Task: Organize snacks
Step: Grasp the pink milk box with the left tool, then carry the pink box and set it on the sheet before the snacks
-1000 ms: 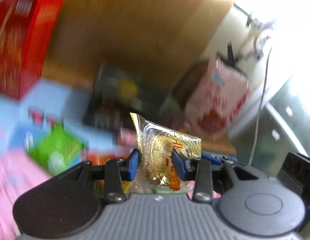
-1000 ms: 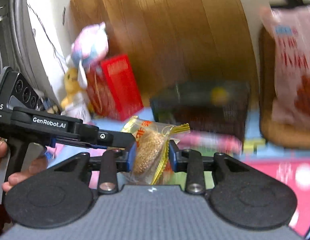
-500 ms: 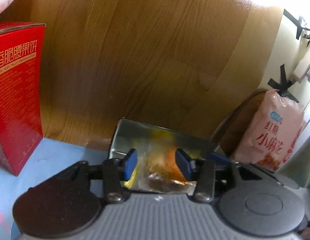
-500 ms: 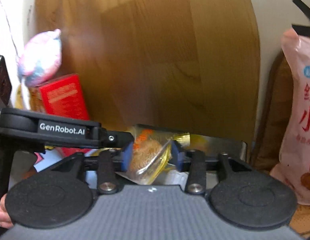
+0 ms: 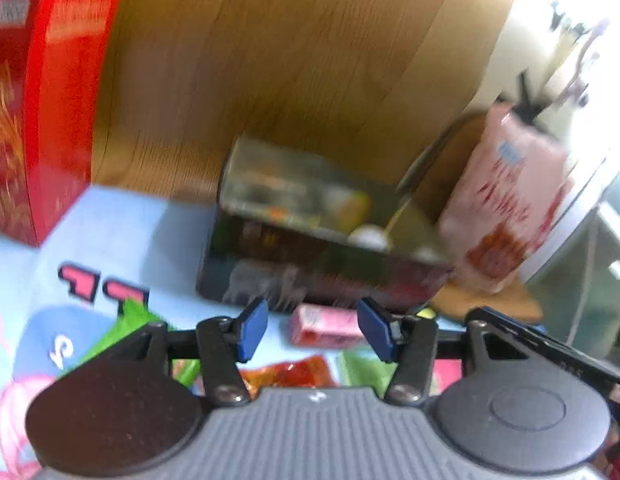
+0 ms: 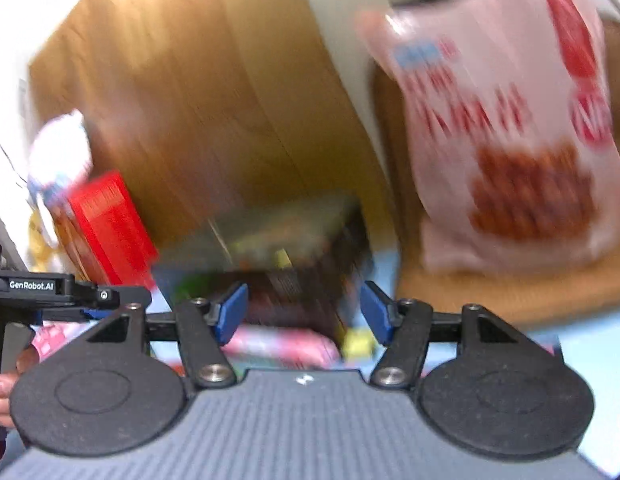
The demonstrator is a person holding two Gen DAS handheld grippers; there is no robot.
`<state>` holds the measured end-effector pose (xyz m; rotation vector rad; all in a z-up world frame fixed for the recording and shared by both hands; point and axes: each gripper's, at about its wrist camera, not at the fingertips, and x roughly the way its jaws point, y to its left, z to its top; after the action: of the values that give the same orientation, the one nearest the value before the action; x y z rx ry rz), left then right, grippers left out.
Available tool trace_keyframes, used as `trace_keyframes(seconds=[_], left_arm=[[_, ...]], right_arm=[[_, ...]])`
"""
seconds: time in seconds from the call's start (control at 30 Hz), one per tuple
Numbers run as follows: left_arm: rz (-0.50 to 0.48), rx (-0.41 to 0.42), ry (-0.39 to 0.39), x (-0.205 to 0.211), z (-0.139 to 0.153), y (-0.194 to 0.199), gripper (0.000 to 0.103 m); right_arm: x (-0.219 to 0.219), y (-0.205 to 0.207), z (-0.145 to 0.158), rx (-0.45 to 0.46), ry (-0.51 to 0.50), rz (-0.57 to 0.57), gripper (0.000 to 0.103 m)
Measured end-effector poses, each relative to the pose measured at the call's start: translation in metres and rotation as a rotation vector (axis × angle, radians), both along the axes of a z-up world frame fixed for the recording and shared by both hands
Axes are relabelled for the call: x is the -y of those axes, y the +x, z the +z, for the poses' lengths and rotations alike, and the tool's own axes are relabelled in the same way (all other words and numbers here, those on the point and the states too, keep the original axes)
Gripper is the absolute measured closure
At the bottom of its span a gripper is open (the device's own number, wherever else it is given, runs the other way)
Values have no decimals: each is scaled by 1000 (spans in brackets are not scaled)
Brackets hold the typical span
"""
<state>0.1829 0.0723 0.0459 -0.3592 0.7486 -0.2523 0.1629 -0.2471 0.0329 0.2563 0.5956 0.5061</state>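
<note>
Both views are blurred by motion. A dark metal snack tin (image 5: 310,248) stands against the wooden board, with wrapped snacks inside it. My left gripper (image 5: 313,330) hovers in front of the tin, its jaws opening and nothing between the blue pads. A pink snack pack (image 5: 325,326) lies on the mat just beyond it, with an orange packet (image 5: 290,374) and green packets (image 5: 126,328) nearer. In the right wrist view my right gripper (image 6: 304,310) is also opening and empty, facing the same tin (image 6: 286,248), with a pink pack (image 6: 278,344) below it.
A red box (image 5: 42,112) stands at the left on the blue patterned mat (image 5: 122,232). A large pink snack bag (image 6: 505,128) leans at the right on a wooden stand. The left gripper's body (image 6: 62,292) and a hand show at the right view's left edge.
Both grippers held clear-wrapped snacks, carried them over the tin, and opened. Both are now empty and have pulled back and down from the tin.
</note>
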Motion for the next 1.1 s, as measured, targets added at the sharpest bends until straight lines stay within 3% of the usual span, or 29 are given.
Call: trace_keyframes(seconds=[0.1,0.23,0.33,0.37,0.4,0.43,0.57,0.7,0.9,1.1], left_arm=[[5,-33,-4,6,-11,10,50],[18,-37,64,18,-24,18,48],[17,-66,45,18,-35,28,49],[15,-59,31,19,-38,29,50],[8,-53,20,21,-39,32,52],[1,-52,8,21,-40,33,54],[21,-60,-11,24,-34,29,55],[23,19,23,25,-10,5,55],[11,139,40,27,22,-56,54],[-1,136,34,30,5,-113,54]], right_arm=[[-2,5,-10,-47,-4,3,39],[-19,20,-20,-107,-22,33,39],[-31,33,-28,-140,-32,63,40],[-34,35,-29,-131,-31,69,42],[-37,37,-29,-140,-20,91,56],[-40,37,-30,-157,-1,126,57],[-52,19,-24,-96,-70,149,61],[-51,-9,-5,-12,-49,145,61],[-42,-78,26,176,-100,142,61],[-33,-127,14,147,-96,151,61]])
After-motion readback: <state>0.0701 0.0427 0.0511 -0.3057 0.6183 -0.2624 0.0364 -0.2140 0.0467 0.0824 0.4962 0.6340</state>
